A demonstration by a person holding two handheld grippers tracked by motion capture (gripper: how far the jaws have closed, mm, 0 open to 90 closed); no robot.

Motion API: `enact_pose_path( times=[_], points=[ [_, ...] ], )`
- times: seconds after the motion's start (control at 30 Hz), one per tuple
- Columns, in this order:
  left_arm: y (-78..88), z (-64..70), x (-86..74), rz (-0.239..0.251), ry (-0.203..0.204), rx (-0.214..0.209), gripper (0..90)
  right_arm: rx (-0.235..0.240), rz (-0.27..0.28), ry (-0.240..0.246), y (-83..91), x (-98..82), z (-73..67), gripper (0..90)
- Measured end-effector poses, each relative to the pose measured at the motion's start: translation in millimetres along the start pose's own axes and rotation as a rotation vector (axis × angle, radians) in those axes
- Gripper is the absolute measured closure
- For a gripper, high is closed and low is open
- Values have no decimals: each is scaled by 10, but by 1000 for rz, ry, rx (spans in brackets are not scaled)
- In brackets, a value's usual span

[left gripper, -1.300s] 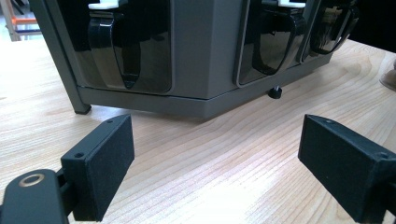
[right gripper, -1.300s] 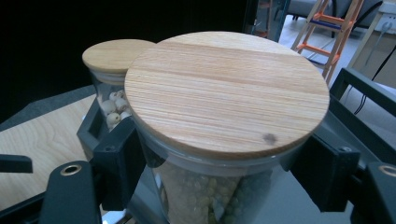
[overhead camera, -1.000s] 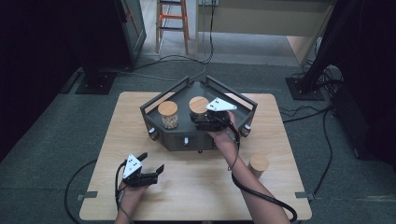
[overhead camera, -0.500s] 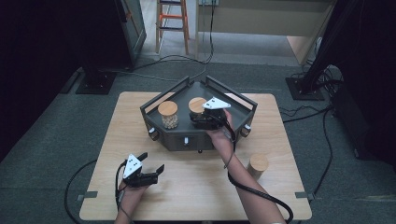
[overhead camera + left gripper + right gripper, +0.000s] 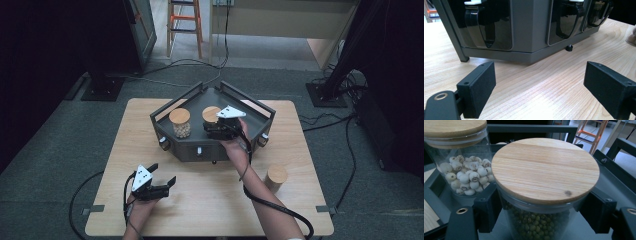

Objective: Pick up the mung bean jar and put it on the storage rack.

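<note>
A dark grey tray (image 5: 185,149) with raised rails stands at the middle of the wooden table. Two glass jars with wooden lids are in it. The left jar (image 5: 179,122) (image 5: 468,176) holds white seeds. The right jar (image 5: 210,115) (image 5: 545,169) holds green beans, and my right gripper (image 5: 214,131) (image 5: 544,216) is shut on its glass body just under the lid, one pad on each side. My left gripper (image 5: 163,174) (image 5: 539,92) rests low over the table in front of the tray, open, with nothing between its jaws.
A third jar with a wooden lid (image 5: 276,177) stands on the table to the right of my right forearm. The tray's front (image 5: 531,30) has dark glossy panels and small feet. Cables trail over the floor behind the table.
The right gripper has edged slightly to the left at the green-bean jar. The left gripper has kept still.
</note>
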State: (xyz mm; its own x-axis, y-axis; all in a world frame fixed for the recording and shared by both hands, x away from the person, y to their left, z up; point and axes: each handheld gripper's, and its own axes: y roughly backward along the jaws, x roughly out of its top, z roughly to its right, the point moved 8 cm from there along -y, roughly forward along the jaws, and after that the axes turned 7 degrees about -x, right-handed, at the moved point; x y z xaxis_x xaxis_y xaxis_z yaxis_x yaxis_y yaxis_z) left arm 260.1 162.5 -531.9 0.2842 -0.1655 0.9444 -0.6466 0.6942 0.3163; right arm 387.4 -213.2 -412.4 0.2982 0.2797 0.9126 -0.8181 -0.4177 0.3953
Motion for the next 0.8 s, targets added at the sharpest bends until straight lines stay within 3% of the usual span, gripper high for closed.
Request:
enact_pose_path(
  times=[0.2,0.7,0.8],
  points=[
    [1,3,1,1,0,1,106,12,7,-40,-11,-35,40,249],
    [-8,4,6,-7,-4,1,106,20,23,-52,-18,-68,58,249],
    [4,-12,2,6,13,-6,106,33,22,-65,-21,-67,82,241]
  ],
)
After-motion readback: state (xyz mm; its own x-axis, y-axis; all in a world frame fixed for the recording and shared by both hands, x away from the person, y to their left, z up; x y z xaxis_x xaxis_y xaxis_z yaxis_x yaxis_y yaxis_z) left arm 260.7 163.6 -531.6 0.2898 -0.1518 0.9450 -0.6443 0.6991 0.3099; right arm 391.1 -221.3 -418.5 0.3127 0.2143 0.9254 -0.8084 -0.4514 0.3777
